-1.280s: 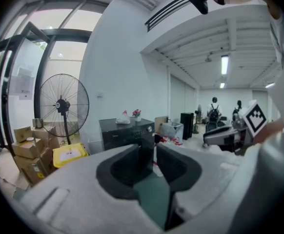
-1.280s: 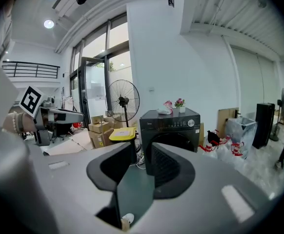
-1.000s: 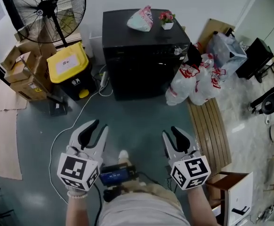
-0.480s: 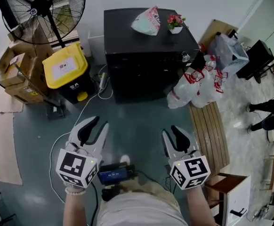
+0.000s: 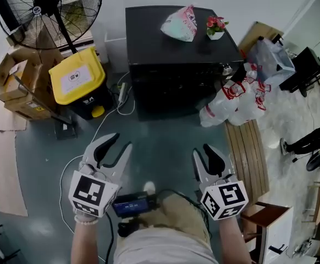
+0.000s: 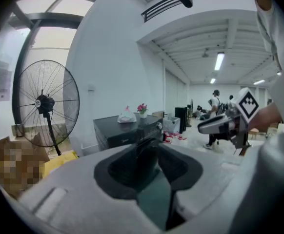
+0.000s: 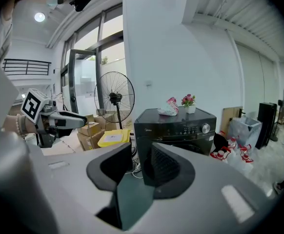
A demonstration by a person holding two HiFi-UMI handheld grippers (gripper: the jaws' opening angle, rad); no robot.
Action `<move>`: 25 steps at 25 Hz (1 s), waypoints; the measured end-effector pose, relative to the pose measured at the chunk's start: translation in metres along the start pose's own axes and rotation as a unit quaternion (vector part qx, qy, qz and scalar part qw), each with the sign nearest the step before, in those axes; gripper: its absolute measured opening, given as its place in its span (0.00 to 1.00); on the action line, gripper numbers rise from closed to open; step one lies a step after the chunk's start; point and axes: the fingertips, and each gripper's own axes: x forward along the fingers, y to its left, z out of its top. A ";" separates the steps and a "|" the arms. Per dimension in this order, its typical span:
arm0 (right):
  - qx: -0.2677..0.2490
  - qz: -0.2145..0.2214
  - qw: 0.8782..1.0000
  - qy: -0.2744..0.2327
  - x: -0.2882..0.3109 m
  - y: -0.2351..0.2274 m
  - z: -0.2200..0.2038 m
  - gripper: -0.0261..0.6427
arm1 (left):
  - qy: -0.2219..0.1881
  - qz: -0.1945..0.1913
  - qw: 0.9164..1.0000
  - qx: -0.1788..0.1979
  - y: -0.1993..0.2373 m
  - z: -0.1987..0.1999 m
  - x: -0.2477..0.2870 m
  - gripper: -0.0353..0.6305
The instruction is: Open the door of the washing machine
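A: Where's the washing machine [image 5: 182, 59]?
B: Black unit against the wall, straight ahead of both tongs and well apart from them. There's a white bag [image 5: 180, 23] and a small flower pot [image 5: 216, 27] on top. Yellow bin [image 5: 77, 78] is on its left, plastic bags [image 5: 234, 100] at its right corner.
A: Door?
B: Front face is dark, nothing touching it.
A: Left tongs [image 5: 119, 143]?
B: Apart, have just been opening, nothing between them.
A: Right tongs [image 5: 203, 152]?
B: Apart too, empty; machine's front shows through the gap. Both are held side by side over the floor [image 5: 160, 131].
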 end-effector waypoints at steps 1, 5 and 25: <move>0.001 0.001 1.000 0.001 0.003 0.001 -0.001 0.21 | 0.000 0.000 1.000 0.002 0.003 -0.001 0.001 0.25; 0.004 0.002 1.000 0.010 0.012 0.002 -0.003 0.21 | 0.000 0.000 1.000 -0.002 0.012 -0.003 0.008 0.25; -0.012 0.033 0.999 0.041 0.080 -0.040 -0.007 0.21 | 0.026 0.005 0.999 -0.032 0.050 -0.034 0.093 0.26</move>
